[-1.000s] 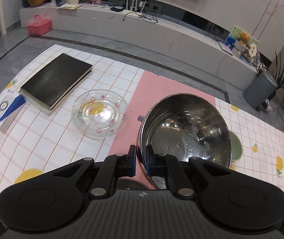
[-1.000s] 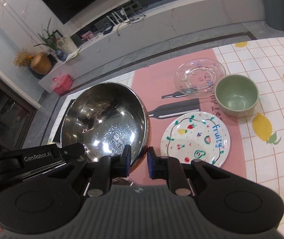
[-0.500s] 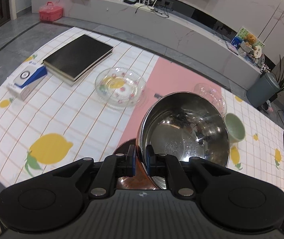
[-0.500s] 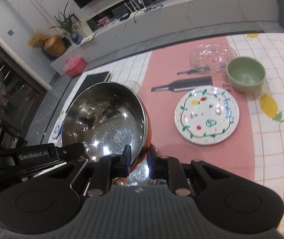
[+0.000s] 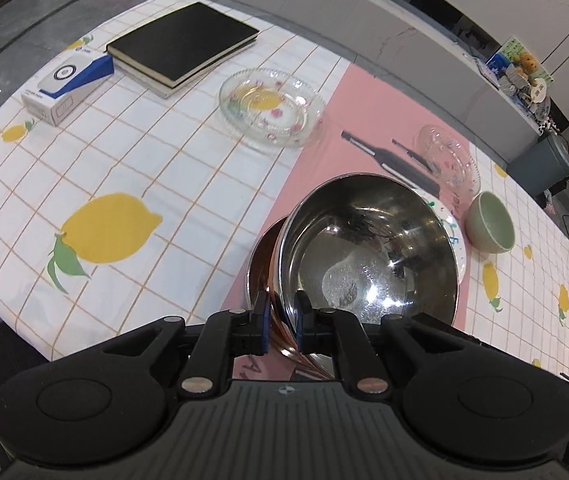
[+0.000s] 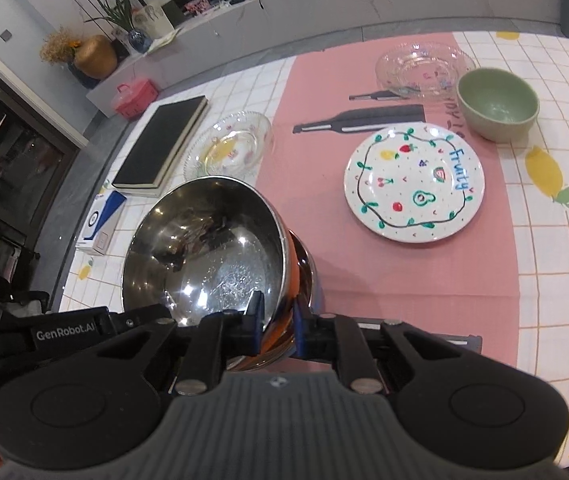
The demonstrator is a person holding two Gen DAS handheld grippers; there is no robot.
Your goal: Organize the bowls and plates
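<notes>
Left wrist view: the left gripper (image 5: 282, 322) is pinching the near rim of the steel bowl (image 5: 372, 248), which is tilting over the pink runner (image 5: 336, 120) near the tabletop's near edge.
Behind it: a glass plate (image 5: 272, 108) and a black book (image 5: 182, 42) are lying toward the far edge.
Right wrist view: the right gripper (image 6: 276, 322) is clamping the same steel bowl's rim (image 6: 204, 248).
Beside it: the fruit-painted plate (image 6: 414, 184), green bowl (image 6: 498, 104) and glass dish (image 6: 424, 66) are sitting toward the far right.

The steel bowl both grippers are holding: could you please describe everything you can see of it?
The steel bowl is round, deep and mirror-polished, its inside empty and scuffed at the bottom. It is tilted above the pink mat. The left gripper and the right gripper each pinch its near rim. A coppery reflection shows on its outer wall.
</notes>
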